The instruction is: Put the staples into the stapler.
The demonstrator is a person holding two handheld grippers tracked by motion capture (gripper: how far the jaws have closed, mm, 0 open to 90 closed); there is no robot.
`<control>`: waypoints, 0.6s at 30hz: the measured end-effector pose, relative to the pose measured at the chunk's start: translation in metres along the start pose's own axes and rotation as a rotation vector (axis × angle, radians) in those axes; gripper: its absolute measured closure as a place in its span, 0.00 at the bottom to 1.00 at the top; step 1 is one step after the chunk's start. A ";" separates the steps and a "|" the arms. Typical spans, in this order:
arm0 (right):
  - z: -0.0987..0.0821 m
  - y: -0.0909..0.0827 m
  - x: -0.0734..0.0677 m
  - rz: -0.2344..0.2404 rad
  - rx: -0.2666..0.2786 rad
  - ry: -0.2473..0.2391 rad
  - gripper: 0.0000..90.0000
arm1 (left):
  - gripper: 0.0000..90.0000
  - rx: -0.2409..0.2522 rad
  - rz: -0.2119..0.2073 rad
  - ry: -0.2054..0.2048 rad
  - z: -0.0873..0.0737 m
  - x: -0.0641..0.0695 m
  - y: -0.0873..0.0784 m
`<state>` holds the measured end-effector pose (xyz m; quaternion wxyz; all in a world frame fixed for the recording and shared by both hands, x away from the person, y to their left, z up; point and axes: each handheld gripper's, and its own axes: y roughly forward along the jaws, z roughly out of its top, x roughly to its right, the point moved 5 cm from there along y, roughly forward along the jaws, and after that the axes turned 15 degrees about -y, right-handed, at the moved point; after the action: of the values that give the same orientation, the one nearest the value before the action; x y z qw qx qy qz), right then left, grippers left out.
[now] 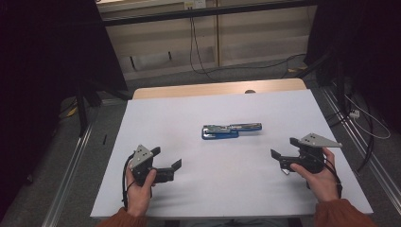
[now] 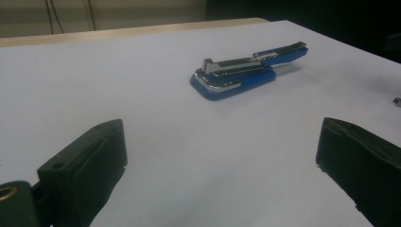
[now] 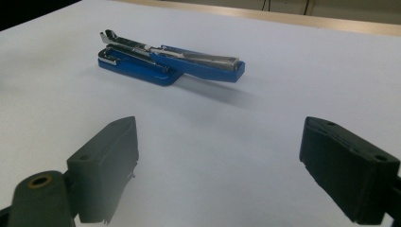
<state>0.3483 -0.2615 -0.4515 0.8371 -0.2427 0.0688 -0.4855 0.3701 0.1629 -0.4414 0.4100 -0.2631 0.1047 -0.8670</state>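
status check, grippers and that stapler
Left gripper open, right gripper open, both holding nothing. Blue stapler swung open, lying mid-table, between them. Nothing in the way.

At the right edge of the left tool view, a small grey object (image 2: 397, 100) on the white desk (image 2: 142, 94) is cut off, too little showing to identify. In the high view, a small dark round thing (image 1: 249, 91) on the desk's far wooden edge, upper centre, is too small to tell.
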 end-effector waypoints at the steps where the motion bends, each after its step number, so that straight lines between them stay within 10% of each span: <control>1: 0.001 0.000 0.000 0.007 -0.007 -0.002 0.13 | 0.03 -0.003 -0.004 0.001 0.000 -0.001 0.000; 18: 0.004 0.002 -0.001 0.139 -0.168 -0.001 0.12 | 0.03 -0.001 0.001 0.019 -0.001 0.004 -0.002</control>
<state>0.3508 -0.2584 -0.4497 0.8456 -0.3069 0.1254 -0.4185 0.3666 0.1609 -0.4401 0.4094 -0.2552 0.1091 -0.8691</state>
